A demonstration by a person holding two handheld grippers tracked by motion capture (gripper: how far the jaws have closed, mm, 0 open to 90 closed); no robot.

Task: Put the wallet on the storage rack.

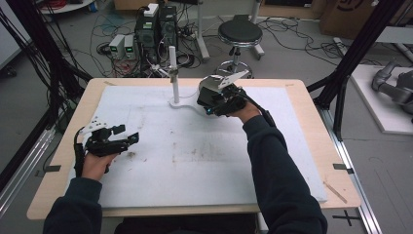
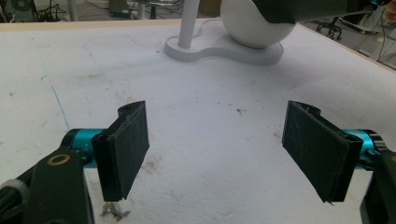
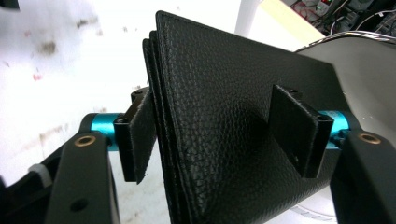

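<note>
right gripper [image 1: 210,103]: jaws clamped on a black leather wallet [image 3: 233,121], one pad on each face; in its own view the folded edge runs up between the jaws, layers fanning slightly at the left.
wallet position: held off the white mat [image 1: 195,161], right beside the white stand [image 1: 174,78], just above its base.
white dome [image 2: 254,23]: sits on the stand's base [image 2: 224,49]; the wallet hangs directly over or against it, contact unclear.
left gripper [image 2: 224,154]: jaws wide apart, holding nothing, low over the mat, well short of the stand.
step (my read): placing the wallet at the stand, or lifting it off; can't tell which.
do it well: keep the squeeze firm, since the leather layers may slip; move straight, clear of the post.
risk: knocking the light stand over; left gripper is free to steady the base.
</note>
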